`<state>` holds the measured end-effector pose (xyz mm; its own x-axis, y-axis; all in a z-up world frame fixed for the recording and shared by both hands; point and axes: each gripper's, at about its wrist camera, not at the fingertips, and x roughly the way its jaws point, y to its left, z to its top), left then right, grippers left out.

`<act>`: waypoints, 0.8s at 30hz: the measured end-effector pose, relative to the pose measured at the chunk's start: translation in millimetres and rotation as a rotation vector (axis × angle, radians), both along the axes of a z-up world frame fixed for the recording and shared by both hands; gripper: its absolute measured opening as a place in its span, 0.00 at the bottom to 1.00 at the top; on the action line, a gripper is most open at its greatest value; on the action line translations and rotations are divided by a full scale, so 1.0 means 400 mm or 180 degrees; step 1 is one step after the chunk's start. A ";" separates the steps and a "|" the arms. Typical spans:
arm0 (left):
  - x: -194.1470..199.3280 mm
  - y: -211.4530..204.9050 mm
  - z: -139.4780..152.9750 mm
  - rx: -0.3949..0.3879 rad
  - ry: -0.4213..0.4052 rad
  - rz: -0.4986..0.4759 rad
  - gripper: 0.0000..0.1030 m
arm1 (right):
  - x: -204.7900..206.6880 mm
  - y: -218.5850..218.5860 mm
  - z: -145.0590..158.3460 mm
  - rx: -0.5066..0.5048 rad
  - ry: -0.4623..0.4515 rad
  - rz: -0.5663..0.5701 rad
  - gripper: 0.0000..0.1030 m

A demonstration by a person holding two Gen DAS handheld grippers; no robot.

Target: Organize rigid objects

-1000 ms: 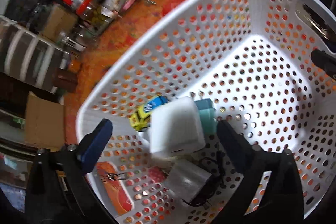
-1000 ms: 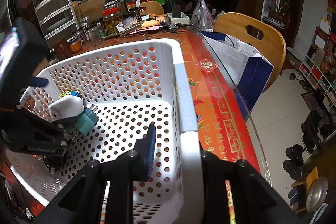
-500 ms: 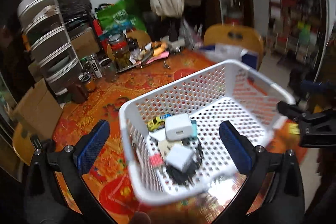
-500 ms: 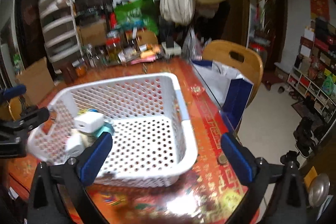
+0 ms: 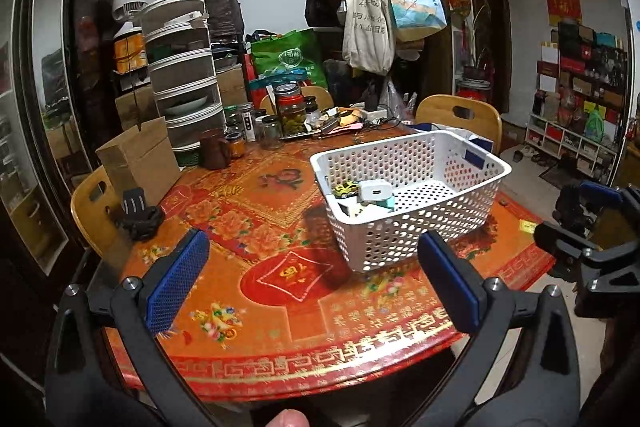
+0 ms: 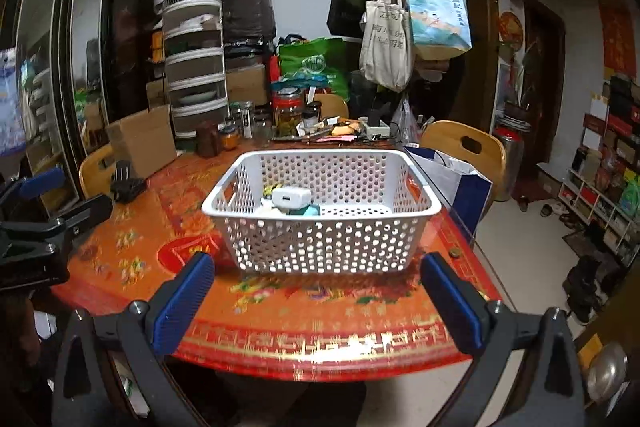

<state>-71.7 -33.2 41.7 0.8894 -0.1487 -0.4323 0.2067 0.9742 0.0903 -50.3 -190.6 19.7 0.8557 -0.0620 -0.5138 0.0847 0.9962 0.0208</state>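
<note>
The surface (image 6: pixel 132 247) wears a red-and-orange floral cloth. A white basket (image 6: pixel 320 239) stands on it near the front edge. Jars (image 5: pixel 290 107), a brown mug (image 5: pixel 214 149) and a cardboard box (image 5: pixel 140 159) crowd the far side; a black clip (image 5: pixel 138 213) lies left.

Basket (image 6: pixel 320 227) on table (image 6: pixel 132 259); charger (image 6: pixel 291 198) inside.

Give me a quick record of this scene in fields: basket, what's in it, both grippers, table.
basket: white perforated plastic basket standing on the table
contents: white charger block, yellow toy car, teal plug, bunched at one end of the basket
left gripper: open, holding nothing, apart from basket
right gripper: open, holding nothing, in front of basket
table: round, red and orange patterned cloth
</note>
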 end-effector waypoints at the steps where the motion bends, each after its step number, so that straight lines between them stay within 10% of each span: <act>1: -0.012 0.000 0.001 -0.0064 0.0007 -0.0039 1.00 | -0.001 -0.002 0.000 0.0027 0.0014 -0.0011 1.00; 24: 0.054 -0.103 -0.058 -0.0033 0.0325 -0.0147 1.00 | 0.029 -0.063 -0.039 0.0033 0.0170 -0.0055 1.00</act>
